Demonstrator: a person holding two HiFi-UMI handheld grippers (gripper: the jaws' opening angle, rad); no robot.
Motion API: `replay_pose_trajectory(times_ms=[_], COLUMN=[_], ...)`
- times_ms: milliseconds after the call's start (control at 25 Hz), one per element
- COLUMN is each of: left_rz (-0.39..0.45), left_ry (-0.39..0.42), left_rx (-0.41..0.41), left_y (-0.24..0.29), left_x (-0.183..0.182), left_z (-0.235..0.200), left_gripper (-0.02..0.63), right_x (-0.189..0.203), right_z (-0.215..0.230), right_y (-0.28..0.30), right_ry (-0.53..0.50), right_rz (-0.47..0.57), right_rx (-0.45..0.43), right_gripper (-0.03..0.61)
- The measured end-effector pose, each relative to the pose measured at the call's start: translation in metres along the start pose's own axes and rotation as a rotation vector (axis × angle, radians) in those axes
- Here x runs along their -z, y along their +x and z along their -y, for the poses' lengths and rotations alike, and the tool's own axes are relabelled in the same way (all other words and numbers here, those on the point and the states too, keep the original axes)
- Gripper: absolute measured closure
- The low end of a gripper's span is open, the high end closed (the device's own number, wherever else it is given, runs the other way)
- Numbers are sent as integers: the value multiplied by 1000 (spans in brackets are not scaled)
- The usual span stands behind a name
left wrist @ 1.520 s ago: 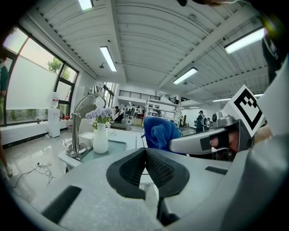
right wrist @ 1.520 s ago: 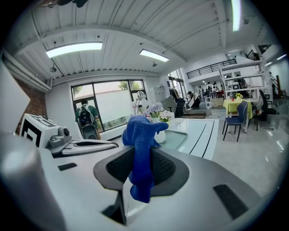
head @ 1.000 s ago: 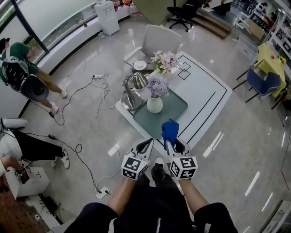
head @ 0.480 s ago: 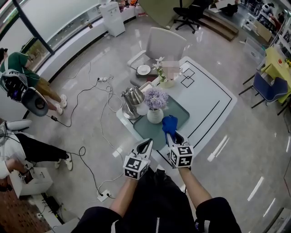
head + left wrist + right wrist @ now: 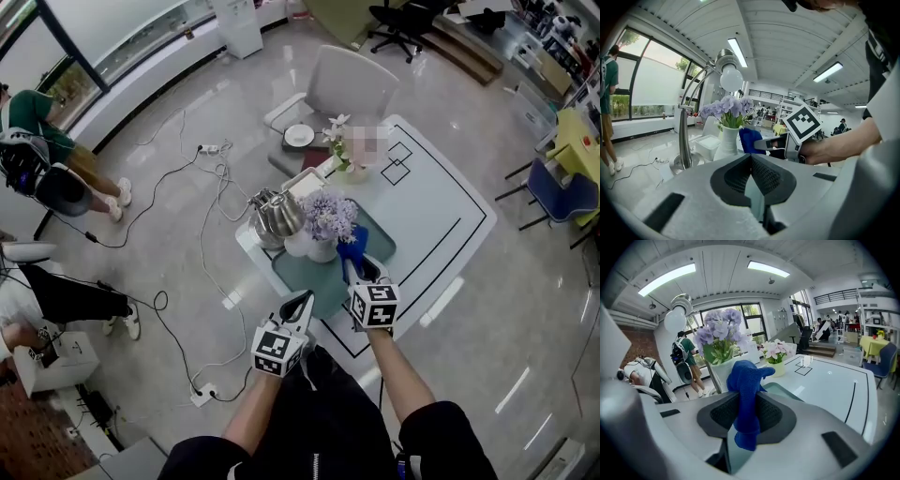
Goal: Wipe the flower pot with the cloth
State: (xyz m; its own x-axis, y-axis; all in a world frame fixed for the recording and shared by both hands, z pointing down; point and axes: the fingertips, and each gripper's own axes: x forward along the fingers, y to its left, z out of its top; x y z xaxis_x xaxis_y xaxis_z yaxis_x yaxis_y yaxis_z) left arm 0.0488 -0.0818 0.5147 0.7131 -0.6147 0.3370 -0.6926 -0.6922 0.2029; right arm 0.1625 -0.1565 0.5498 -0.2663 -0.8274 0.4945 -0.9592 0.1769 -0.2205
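The flower pot is a white vase (image 5: 322, 249) of purple flowers (image 5: 328, 214), standing on a teal mat (image 5: 319, 283). My right gripper (image 5: 357, 266) is shut on a blue cloth (image 5: 352, 245), held just right of the vase; contact cannot be made out. In the right gripper view the cloth (image 5: 746, 380) bunches up between the jaws of the right gripper (image 5: 746, 409), with the vase (image 5: 723, 373) just behind. My left gripper (image 5: 303, 304) hangs lower, near the table's front edge, shut and empty. The left gripper (image 5: 751, 161) looks at the vase (image 5: 725, 143) and cloth (image 5: 750, 139).
A silver desk lamp (image 5: 273, 215) stands left of the vase. A pot of pink flowers (image 5: 340, 157) sits farther back on the white table (image 5: 441, 220). A white chair (image 5: 352, 86) is behind it. Cables (image 5: 202, 225) trail over the floor, and people (image 5: 42, 155) are at the left.
My right gripper has carried the blue cloth forward, from the mat's front edge up beside the vase. The left gripper has stayed low near the table edge.
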Motion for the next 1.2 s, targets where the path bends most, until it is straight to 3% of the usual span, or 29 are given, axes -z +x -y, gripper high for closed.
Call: replay_pose_trajectory(times_ms=[400, 880, 1040, 1200], left_rz=[2, -35, -34, -46], left_ry=[7, -7, 14, 6], left_rx=[35, 84, 97, 90], left_y=[27, 50, 53, 52], left_x=[-7, 8, 9, 16], left_z=[-8, 4, 2, -1], left_gripper=[607, 607, 607, 607], right_x=[-1, 61, 18, -30], right_z=[4, 35, 41, 23], right_y=[37, 58, 42, 38], right_ry=[-40, -20, 5, -34], right_rz=[-2, -181, -44, 105], right_rx=[-35, -23, -29, -122], right_gripper=[482, 482, 481, 482])
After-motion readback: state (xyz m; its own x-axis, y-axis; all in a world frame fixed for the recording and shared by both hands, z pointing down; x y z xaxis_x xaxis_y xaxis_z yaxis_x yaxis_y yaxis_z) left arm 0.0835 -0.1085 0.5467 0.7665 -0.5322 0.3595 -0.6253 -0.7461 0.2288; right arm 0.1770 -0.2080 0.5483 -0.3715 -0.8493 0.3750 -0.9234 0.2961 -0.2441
